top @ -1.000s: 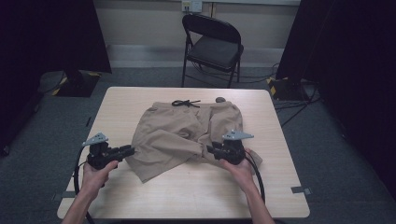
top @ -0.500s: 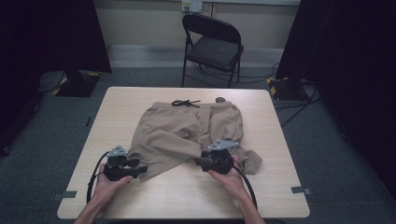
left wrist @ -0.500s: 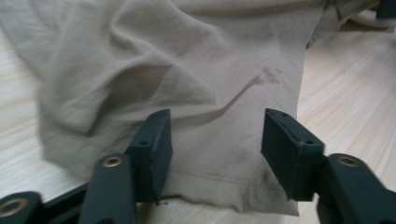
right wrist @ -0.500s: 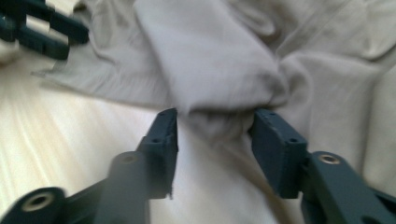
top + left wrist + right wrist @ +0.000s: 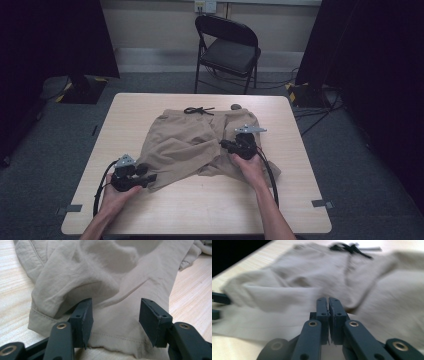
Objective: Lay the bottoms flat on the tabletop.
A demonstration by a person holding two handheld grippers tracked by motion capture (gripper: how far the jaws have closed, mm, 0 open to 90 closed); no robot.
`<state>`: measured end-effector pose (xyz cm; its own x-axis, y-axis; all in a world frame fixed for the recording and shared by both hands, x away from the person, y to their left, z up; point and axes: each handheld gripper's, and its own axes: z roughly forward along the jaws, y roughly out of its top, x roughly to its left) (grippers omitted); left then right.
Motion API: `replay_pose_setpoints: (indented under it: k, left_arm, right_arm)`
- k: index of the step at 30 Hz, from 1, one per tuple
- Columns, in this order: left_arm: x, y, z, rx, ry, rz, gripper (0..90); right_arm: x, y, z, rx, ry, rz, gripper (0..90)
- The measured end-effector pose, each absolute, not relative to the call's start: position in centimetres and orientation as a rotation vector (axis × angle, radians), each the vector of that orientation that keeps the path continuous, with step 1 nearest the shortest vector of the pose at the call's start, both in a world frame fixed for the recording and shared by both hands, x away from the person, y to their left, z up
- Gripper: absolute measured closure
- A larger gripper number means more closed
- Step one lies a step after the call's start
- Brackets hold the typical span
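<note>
Folding of the shorts (image 5: 192,145) looks barely begun: left gripper (image 5: 115,322) open astride 1 leg hem, right gripper (image 5: 328,315) just closed, seemingly empty.

- The shorts (image 5: 294,292) are smeared by motion in the right gripper view; their folds and hems run together, and the dark drawstring (image 5: 350,247) at the waistband is only a soft streak.
- In that view the closed jaws of the right hand-held gripper (image 5: 328,305) show no cloth between them (whether a thin fold is pinched there cannot be told).
- In the left gripper view the shorts run off the top and right edges, so the waistband is cut off.
- A small dark thing (image 5: 235,106) lies on the surface just beyond the waistband, too small to identify.
- The person's forearms are cut off by the bottom edge of the high view.
</note>
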<state>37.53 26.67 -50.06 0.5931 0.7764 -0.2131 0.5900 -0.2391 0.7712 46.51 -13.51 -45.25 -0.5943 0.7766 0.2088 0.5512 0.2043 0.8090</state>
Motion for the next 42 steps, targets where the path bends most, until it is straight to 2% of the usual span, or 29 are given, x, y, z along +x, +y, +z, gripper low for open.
replay_pose_setpoints:
  k: [2, 7, 14, 19, 27, 31, 34, 39, 42]
  left_arm:
    - [37.5, 26.7, -50.0, 1.947, 1.095, 0.273, 43.8]
    - [37.5, 27.0, -50.0, 1.945, 1.106, 0.276, 41.3]
    - [37.8, 27.7, -50.0, 1.926, 1.133, 0.294, 41.3]
    - [37.9, 28.5, -50.0, 1.915, 1.156, 0.32, 41.3]
    - [37.8, 30.7, -49.9, 1.885, 1.204, 0.31, 45.2]
    - [37.0, 30.4, -49.1, 1.878, 1.137, 0.303, 50.7]
    - [37.0, 29.9, -49.4, 1.893, 1.142, 0.307, 49.7]
    - [37.6, 29.7, -50.0, 1.915, 1.171, 0.33, 41.2]
    - [37.7, 29.1, -50.0, 1.94, 1.167, 0.388, 41.1]
  right_arm:
    - [46.6, -13.7, -46.1, 1.279, 2.254, 1.314, 87.0]
    - [44.4, -13.8, -45.5, 1.208, 2.251, 1.358, 71.5]
    - [42.0, -13.9, -43.9, 1.106, 2.279, 1.41, 63.8]
    - [42.0, -12.2, -44.5, 1.076, 2.314, 1.385, 59.8]
    - [41.9, -11.1, -44.9, 1.055, 2.353, 1.378, 62.9]
    - [41.4, -10.8, -44.9, 1.038, 2.365, 1.392, 63.7]
    - [41.0, -10.1, -45.1, 1.011, 2.387, 1.383, 62.6]
    - [41.3, -9.2, -46.2, 1.015, 2.423, 1.331, 58.9]
    - [41.5, -9.1, -47.0, 1.034, 2.428, 1.316, 62.4]
